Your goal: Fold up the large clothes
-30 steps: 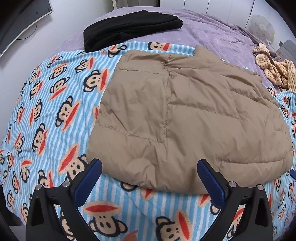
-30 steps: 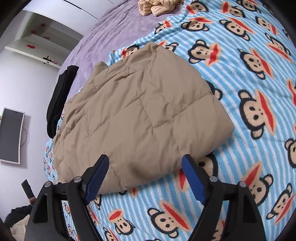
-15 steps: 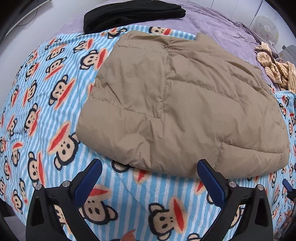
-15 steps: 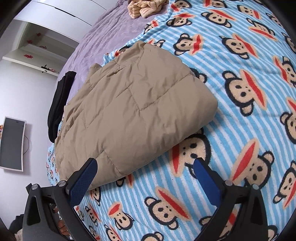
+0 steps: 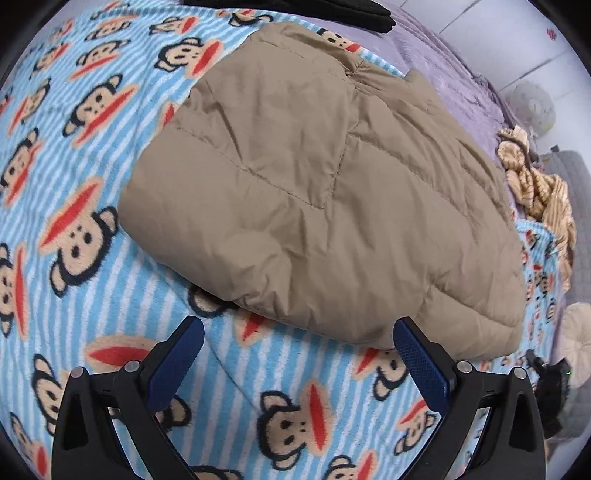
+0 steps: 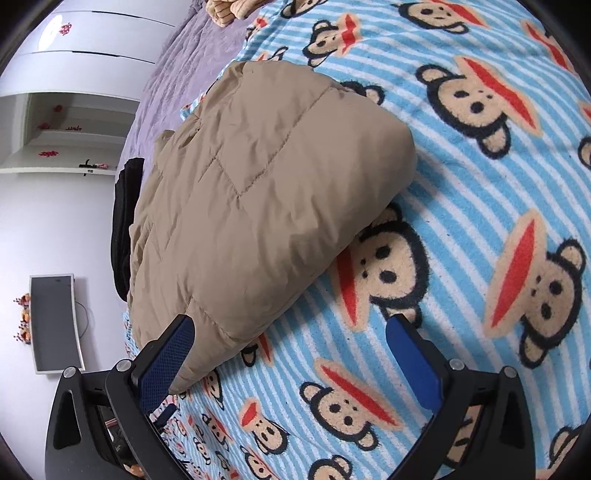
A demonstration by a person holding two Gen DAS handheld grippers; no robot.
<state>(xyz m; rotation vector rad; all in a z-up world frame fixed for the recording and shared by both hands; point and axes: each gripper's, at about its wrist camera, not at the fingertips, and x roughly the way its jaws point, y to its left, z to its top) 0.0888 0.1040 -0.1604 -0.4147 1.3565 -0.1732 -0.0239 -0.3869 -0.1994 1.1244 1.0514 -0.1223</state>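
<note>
- Bedding fills both views: a striped blue monkey-print blanket spread over a purple bedspread, with white cupboards and a dark monitor on the wall beyond.
- On the blanket lies the tan padded jacket, already folded into a thick, puffy bundle. A black garment sits past its far edge and a striped beige garment off to one side.
- Compared with a second ago, both my wrists have dropped and tipped toward the bed; the jacket's near edge now looms much larger and closer in each view.
- My left gripper is spread wide with nothing between its pads, hovering just short of the jacket's near hem.
- My right gripper has just been opening and now stands at its widest. The jacket's near corner pokes in beside the left pad, but I see no pinch on it.
- I read this as lining up for the next fold: both claws are open and closing in on the near edge, one toward each corner.
- The fill is thick and slippery-looking, so a shallow bite could slip off or catch only the top layer.
</note>
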